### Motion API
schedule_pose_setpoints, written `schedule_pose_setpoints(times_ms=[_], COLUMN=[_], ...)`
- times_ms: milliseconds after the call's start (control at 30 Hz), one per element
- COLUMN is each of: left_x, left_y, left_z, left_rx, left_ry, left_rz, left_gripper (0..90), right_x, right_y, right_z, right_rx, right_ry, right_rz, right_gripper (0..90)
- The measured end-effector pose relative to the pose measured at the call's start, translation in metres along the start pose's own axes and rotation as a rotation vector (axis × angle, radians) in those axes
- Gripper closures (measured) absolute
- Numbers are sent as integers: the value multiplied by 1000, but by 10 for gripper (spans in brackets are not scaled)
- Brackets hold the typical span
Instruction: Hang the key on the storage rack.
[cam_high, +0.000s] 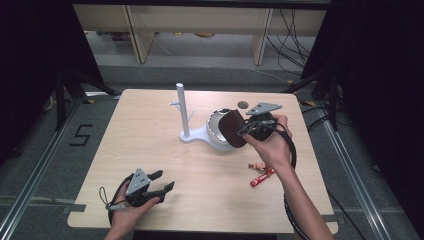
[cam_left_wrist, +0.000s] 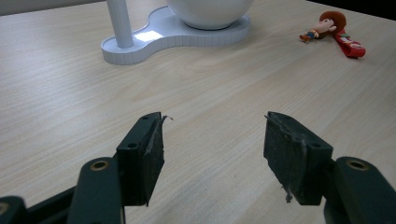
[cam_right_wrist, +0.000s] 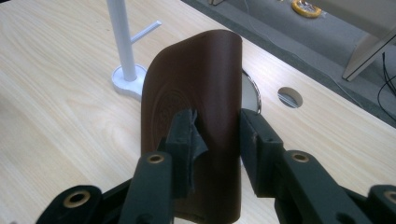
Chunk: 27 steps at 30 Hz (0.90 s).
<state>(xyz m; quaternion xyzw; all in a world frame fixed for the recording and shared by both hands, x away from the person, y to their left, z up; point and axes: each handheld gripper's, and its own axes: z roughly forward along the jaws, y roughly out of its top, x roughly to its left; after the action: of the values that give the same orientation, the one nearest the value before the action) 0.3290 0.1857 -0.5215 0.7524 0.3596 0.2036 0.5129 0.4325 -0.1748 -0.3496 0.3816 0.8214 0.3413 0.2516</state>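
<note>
My right gripper (cam_right_wrist: 215, 135) clamps a brown leather case (cam_right_wrist: 196, 93), raised over the white bowl (cam_high: 220, 131) on the peg stand (cam_high: 182, 117). Case's long axis runs away from the jaws, rounded end outward. Left gripper (cam_left_wrist: 212, 154) wide, empty, low. Placement, I judge, not yet done.

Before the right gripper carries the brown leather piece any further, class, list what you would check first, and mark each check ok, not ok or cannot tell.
1. Right gripper shut on the brown leather piece: ok, a jaw presses each side.
2. Grip looks secure: cannot tell; the piece is bent between the jaws.
3. White bowl is free to receive it: cannot tell, the leather hides its opening.
4. White post stands clear of the leather: ok, it is off to one side.
5. Left gripper out of the way: ok, open and near the table's front edge.
6. Small doll clear of the bowl: ok.
</note>
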Motion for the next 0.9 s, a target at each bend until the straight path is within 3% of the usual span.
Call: schedule_pose_setpoints(times_ms=[167,333,533,567,667,733,900], left_x=[-1,0,0,0,0,0,0], left_y=[-1,0,0,0,0,0,0], left_z=[2,1,1,1,1,1,1], left_rx=[-21,-9,-10,-9,-9,-8,-10], left_ry=[2,-11,-11,-11,-11,-11,-12], left_rz=[-4,-4,-5,-4,-5,-5,-5], left_gripper=[373,374,374,373,374,373,374], right_x=[1,-1,0,-1,0,-2,-1], right_y=[1,2,3,3,4,5,7], right_z=[7,15,22,24,26,29,32], right_rx=[-3,-9,-2,-4,4,-9,-6], right_ry=[6,-5,-11,-12,-14,-19,-24], right_rz=[29,5,28,13,31,8,25], right_gripper=[676,676,676,676,676,676,676])
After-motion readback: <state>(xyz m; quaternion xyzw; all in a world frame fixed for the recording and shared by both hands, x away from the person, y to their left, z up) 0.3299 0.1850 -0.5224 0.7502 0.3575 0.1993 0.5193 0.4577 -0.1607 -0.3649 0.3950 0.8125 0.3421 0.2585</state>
